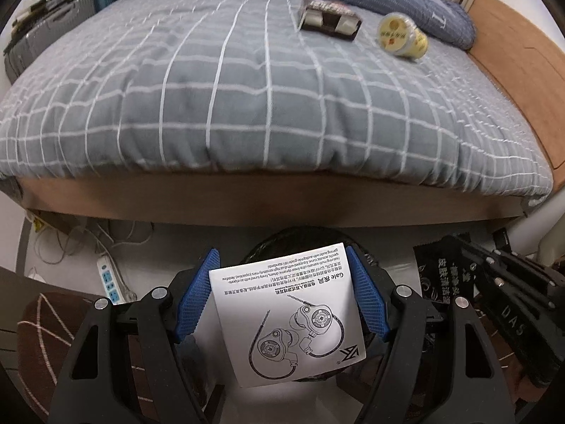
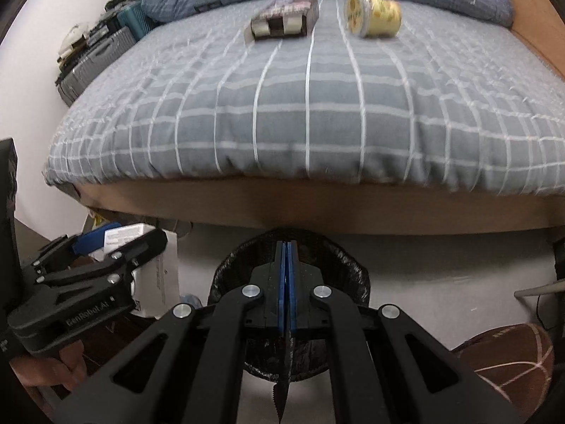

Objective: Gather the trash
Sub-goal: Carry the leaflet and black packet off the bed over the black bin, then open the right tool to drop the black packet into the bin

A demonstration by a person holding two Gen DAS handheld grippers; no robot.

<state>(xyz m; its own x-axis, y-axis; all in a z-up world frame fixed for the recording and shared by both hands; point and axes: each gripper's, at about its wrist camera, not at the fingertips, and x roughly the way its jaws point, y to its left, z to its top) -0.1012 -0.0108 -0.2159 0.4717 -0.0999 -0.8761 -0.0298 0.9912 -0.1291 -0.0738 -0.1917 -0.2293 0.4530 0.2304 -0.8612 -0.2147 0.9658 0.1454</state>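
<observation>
A white earphone leaflet (image 1: 287, 314) is pinched between the left gripper (image 1: 282, 295)'s spread blue fingers (image 1: 196, 298), long axis running away from them, above a black-lined bin (image 2: 353, 265). The right gripper (image 2: 286, 282)'s fingers press together on a black sachet (image 2: 284, 385). Ahead, on the bed (image 1: 247, 106), lie a yellow cup (image 1: 402, 35) and a dark box (image 1: 330, 17).

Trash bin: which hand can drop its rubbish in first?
Probably the right. The right gripper, shut on a black wrapper, hangs centred over the trash bin. The left gripper, holding the white box, sits off beside its rim.
</observation>
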